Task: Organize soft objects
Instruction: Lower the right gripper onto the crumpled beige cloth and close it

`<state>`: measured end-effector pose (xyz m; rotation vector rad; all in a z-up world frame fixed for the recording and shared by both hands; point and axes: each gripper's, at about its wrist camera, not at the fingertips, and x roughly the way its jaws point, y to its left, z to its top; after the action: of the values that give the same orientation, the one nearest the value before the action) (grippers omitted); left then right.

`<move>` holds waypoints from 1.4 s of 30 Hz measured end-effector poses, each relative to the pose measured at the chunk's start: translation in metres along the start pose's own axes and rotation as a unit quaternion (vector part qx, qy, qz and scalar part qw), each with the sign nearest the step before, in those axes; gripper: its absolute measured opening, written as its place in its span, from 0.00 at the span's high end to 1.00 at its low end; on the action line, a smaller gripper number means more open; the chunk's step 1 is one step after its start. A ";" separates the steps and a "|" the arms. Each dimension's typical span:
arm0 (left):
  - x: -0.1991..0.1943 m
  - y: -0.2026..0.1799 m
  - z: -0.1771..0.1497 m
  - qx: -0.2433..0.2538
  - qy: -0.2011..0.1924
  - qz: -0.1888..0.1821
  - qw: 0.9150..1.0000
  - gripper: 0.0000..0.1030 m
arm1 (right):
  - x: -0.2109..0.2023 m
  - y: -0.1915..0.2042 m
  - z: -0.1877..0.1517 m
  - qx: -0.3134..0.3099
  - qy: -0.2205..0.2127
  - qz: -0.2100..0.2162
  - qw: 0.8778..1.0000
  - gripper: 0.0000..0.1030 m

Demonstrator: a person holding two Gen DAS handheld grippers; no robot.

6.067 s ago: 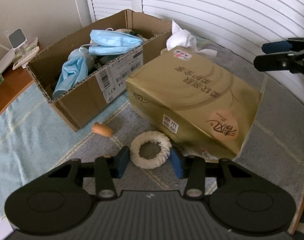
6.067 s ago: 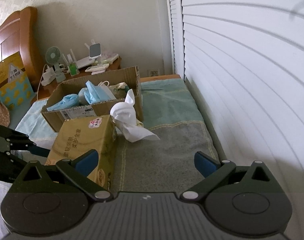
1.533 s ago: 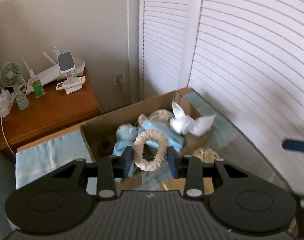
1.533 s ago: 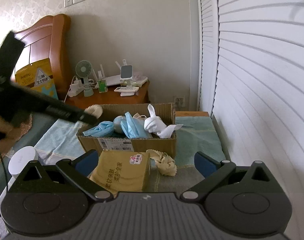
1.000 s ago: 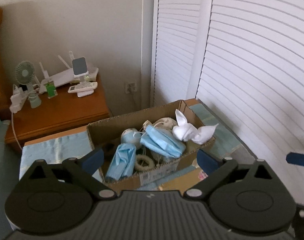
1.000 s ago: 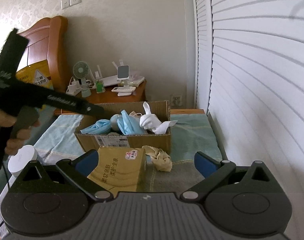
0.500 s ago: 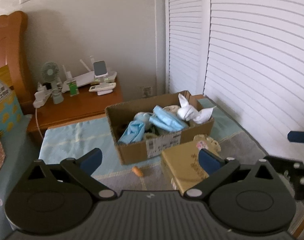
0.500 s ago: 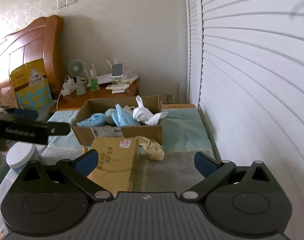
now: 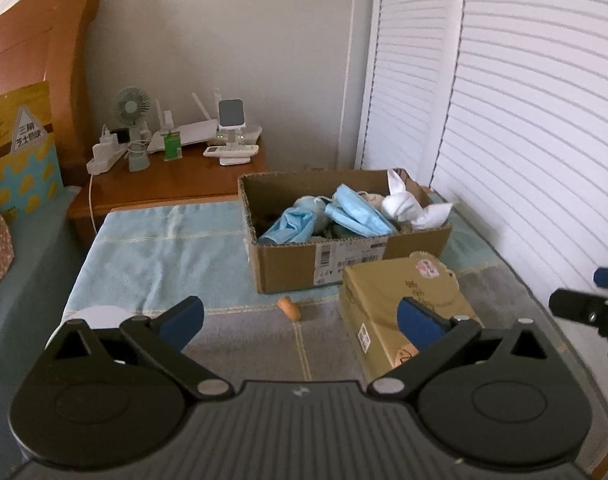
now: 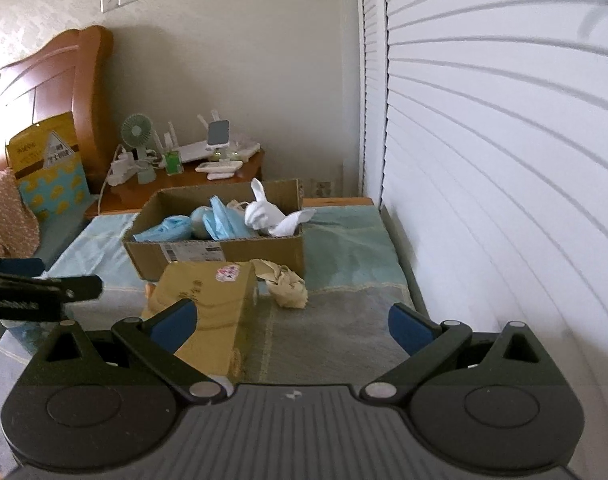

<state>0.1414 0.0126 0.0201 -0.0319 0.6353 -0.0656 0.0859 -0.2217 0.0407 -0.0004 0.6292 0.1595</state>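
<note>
Both tongs are hanging open and empty. The crumpled paper is lying just ahead of the right tongs, nearer than the left tongs.

Left claw and right claw spread, empty.

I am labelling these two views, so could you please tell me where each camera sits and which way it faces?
Left wrist: on the left hand-held gripper, open, looking along its fingers over the bed toward the box; the right hand-held gripper shows at the right edge.
Right wrist: on the right hand-held gripper, open, facing the same box from nearer the shutters; the left one shows at the left edge.
Shared: box, tissue pack, nightstand.
</note>
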 end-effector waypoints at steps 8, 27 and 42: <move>0.007 0.004 -0.002 -0.009 0.003 -0.010 1.000 0.01 | 0.019 -0.007 -0.003 -0.008 0.011 -0.023 1.000 0.00; 0.035 0.009 -0.002 -0.002 0.017 0.001 1.000 0.01 | 0.084 -0.022 -0.007 -0.032 0.054 -0.012 0.998 0.38; 0.048 0.009 -0.002 0.000 0.029 0.002 1.000 0.01 | 0.135 -0.016 0.008 -0.079 0.068 0.059 0.993 0.55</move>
<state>0.1790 0.0180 -0.0102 -0.0291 0.6942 -0.0636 0.2004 -0.2167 -0.0332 -0.1285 0.7526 0.3251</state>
